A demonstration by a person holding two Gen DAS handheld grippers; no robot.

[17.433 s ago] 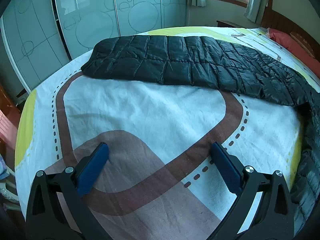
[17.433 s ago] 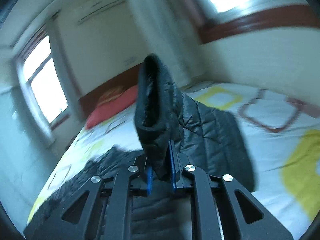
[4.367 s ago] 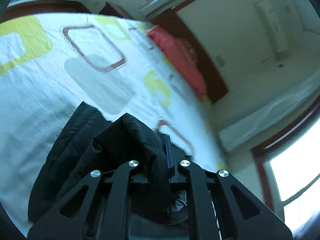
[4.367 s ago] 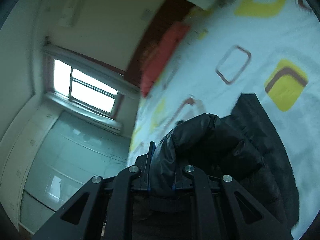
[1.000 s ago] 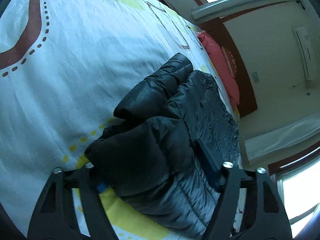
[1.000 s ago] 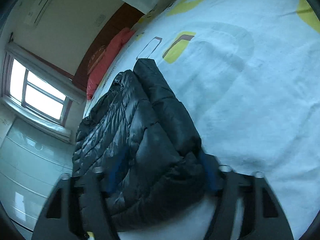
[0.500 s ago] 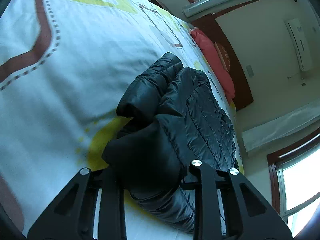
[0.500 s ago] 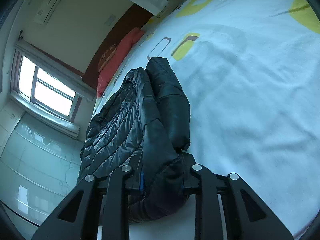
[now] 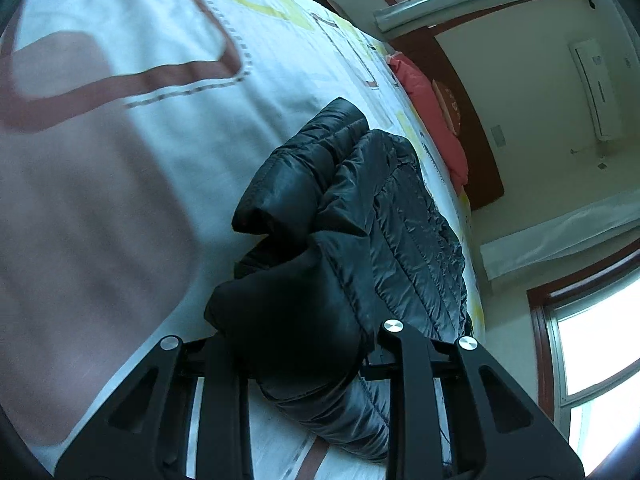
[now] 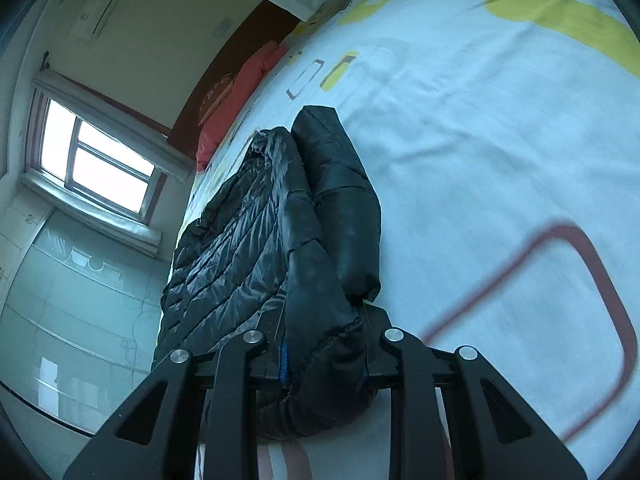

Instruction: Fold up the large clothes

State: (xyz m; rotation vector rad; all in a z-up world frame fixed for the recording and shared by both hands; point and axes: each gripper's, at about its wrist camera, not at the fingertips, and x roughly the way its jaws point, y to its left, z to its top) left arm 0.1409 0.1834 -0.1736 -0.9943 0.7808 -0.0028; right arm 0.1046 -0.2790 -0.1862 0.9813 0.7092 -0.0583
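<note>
A black quilted puffer jacket (image 9: 384, 216) lies folded lengthwise on the bed, sleeves laid over the body. My left gripper (image 9: 296, 344) is shut on a thick bunch of the jacket's near end; the fabric hides its fingertips. In the right wrist view the same jacket (image 10: 248, 240) stretches away from me. My right gripper (image 10: 324, 356) is shut on the other near corner, with the jacket's edge bulging between its blue pads (image 10: 283, 358).
The bed sheet (image 9: 120, 128) is white with brown and yellow shapes and spreads wide on both sides of the jacket. Red pillows (image 9: 436, 116) and a dark headboard lie at the far end. Windows (image 10: 96, 164) and a glass-front wardrobe (image 10: 72, 308) line the walls.
A second ago both grippers stood open around the jacket's near end. They have closed on it, and the views have tilted and shifted as the ends are gathered.
</note>
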